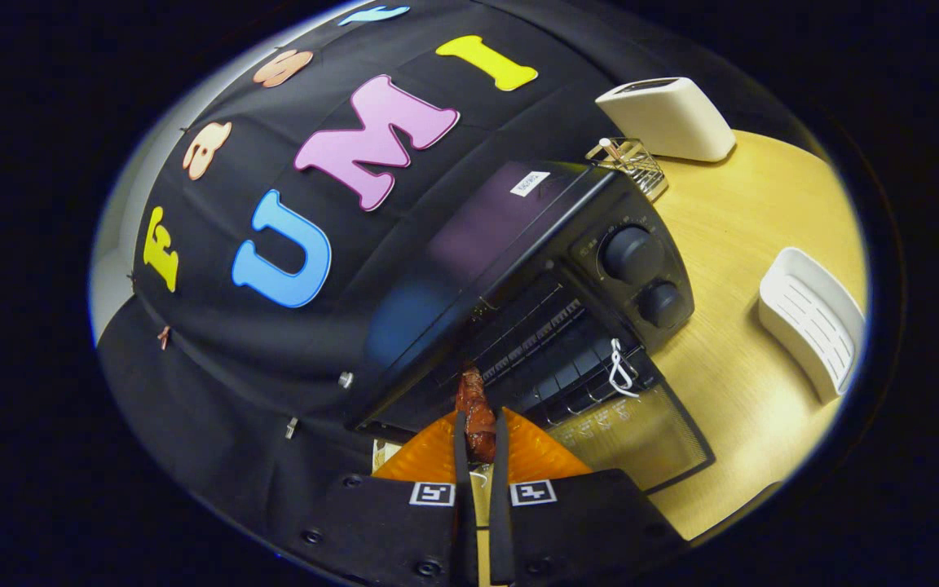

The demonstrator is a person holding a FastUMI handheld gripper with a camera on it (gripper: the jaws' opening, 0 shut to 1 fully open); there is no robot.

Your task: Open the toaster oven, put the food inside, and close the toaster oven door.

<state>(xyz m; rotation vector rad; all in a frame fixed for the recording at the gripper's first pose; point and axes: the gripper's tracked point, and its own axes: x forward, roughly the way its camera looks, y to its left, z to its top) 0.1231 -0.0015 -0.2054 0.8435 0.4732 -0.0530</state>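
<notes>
Fingers (478,444) clamp food (476,412) before open toaster oven (535,269).

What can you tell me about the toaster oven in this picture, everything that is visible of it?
The toaster oven is a black box with a glossy top that bears a small white label. Two round knobs sit on its front panel. Its glass door hangs open, with a white cord at the handle, showing a wire rack inside. It stands on the wooden table. The gripper, shut on a reddish-brown piece of food, is at the opening.
</notes>
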